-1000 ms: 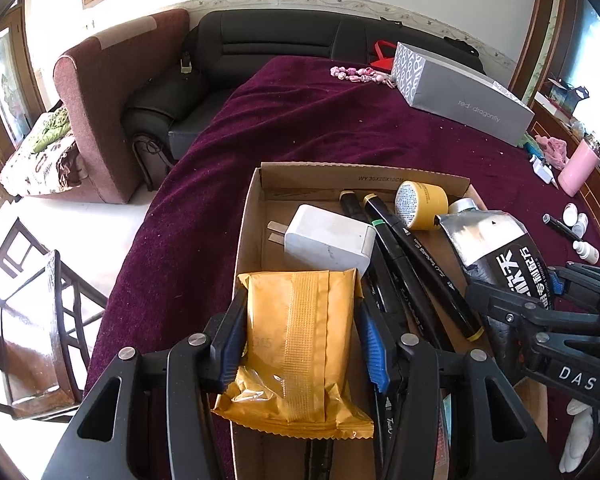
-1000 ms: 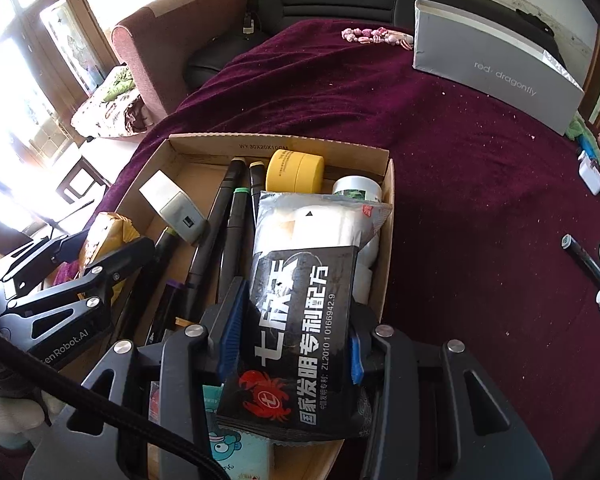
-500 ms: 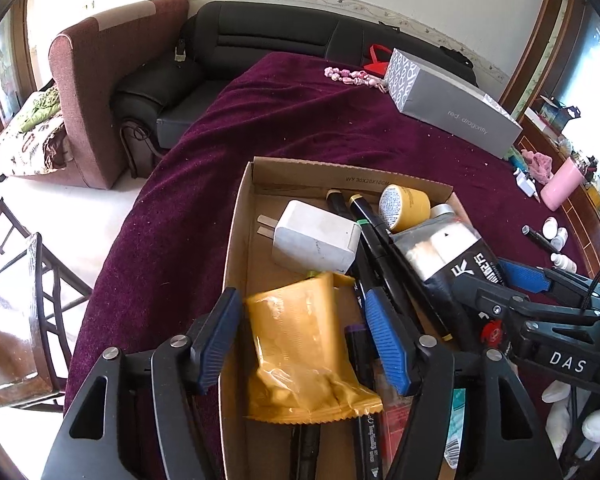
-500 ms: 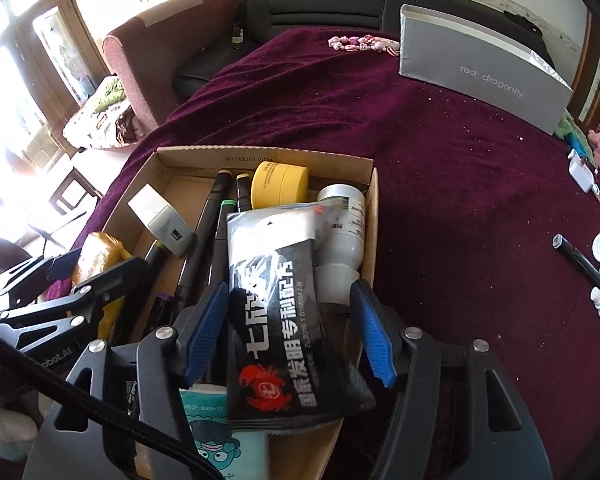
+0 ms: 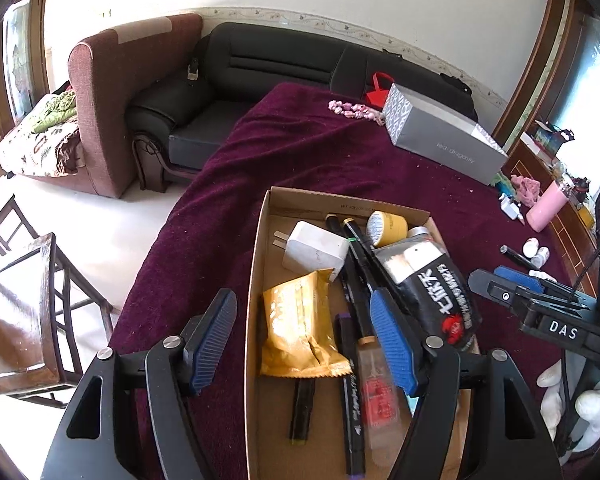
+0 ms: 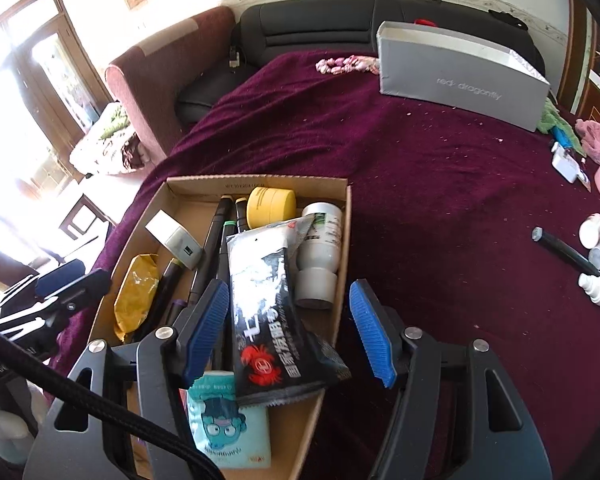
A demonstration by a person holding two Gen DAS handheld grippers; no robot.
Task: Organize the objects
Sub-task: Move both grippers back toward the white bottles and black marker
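A cardboard box [image 5: 260, 248] [image 6: 342, 232] sits on the purple-covered table. In it lie a yellow snack packet [image 5: 296, 328] [image 6: 136, 288], a black-and-white pouch [image 5: 432, 284] [image 6: 268, 304], a white charger [image 5: 314, 246] [image 6: 176, 240], black markers [image 5: 356, 276] [image 6: 216, 236], a yellow jar [image 5: 386, 224] [image 6: 270, 204] and a white bottle [image 6: 320, 252]. My left gripper [image 5: 304, 340] is open above the packet, not touching it. My right gripper [image 6: 290, 332] is open above the pouch.
On the cloth to the right lie a black marker [image 6: 566, 252], small white bottles [image 6: 598, 240], a pink cup [image 5: 546, 206] and a white plug [image 6: 564, 162]. A grey shoe box [image 6: 460, 72] and pink beads [image 6: 346, 65] sit at the far side. A sofa and wooden chair [image 5: 24, 312] stand left.
Both grippers have opened and drawn back. The left let go of the yellow packet and the right let go of the black pouch; both items now lie in the box.
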